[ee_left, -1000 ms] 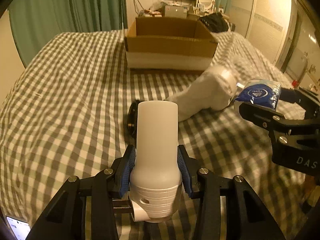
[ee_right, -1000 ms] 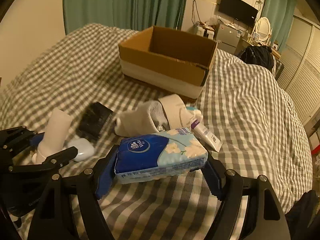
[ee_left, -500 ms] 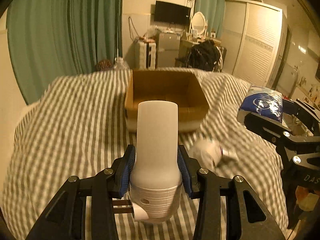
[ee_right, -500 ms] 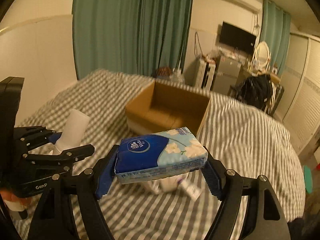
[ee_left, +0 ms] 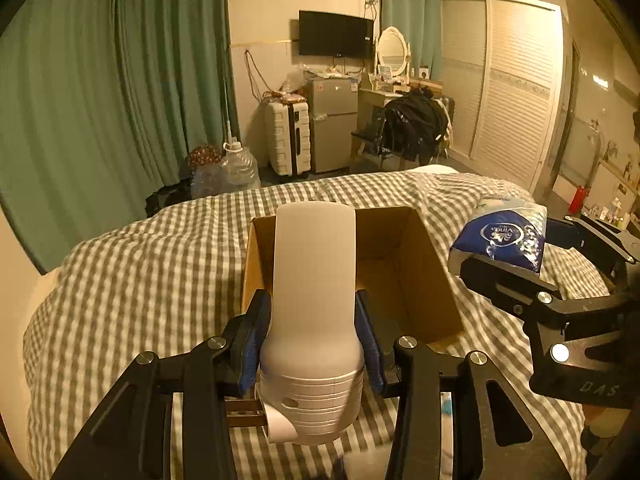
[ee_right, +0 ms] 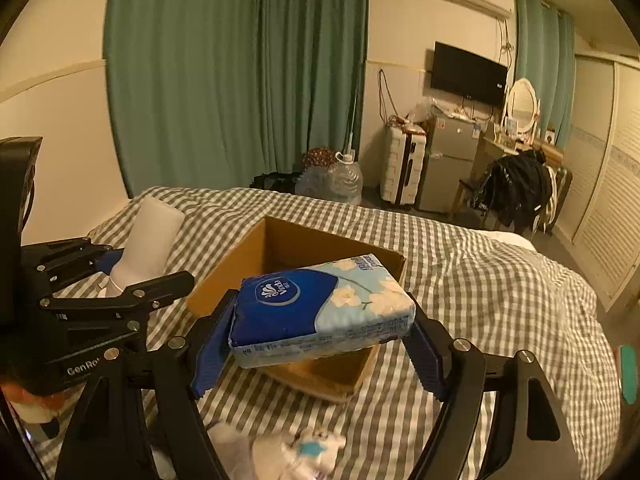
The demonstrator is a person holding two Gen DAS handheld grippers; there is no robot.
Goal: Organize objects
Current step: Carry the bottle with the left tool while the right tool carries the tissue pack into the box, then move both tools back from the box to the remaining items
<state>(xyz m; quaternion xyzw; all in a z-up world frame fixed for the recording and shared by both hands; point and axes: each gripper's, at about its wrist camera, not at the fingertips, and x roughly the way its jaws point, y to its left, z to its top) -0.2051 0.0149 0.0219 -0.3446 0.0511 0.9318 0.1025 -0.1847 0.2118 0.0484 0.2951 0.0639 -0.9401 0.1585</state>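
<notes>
My left gripper (ee_left: 312, 336) is shut on a white bottle (ee_left: 314, 280), held cap-down above the bed, just in front of the open cardboard box (ee_left: 416, 280). My right gripper (ee_right: 320, 340) is shut on a blue and white tissue pack (ee_right: 320, 312) and holds it over the near part of the box (ee_right: 288, 240). The tissue pack (ee_left: 500, 236) and right gripper show at the right of the left wrist view. The bottle (ee_right: 148, 236) and left gripper show at the left of the right wrist view.
The box stands on a grey checked bedspread (ee_left: 140, 280). White socks and a small tube (ee_right: 280, 452) lie on the bed under my right gripper. Beyond the bed are green curtains (ee_right: 240, 80), a suitcase, a small fridge (ee_left: 332, 124) and a chair with dark clothes.
Both grippers have risen and moved forward toward the box with their loads. The socks, tube and black item on the bed have dropped out of the left wrist view.
</notes>
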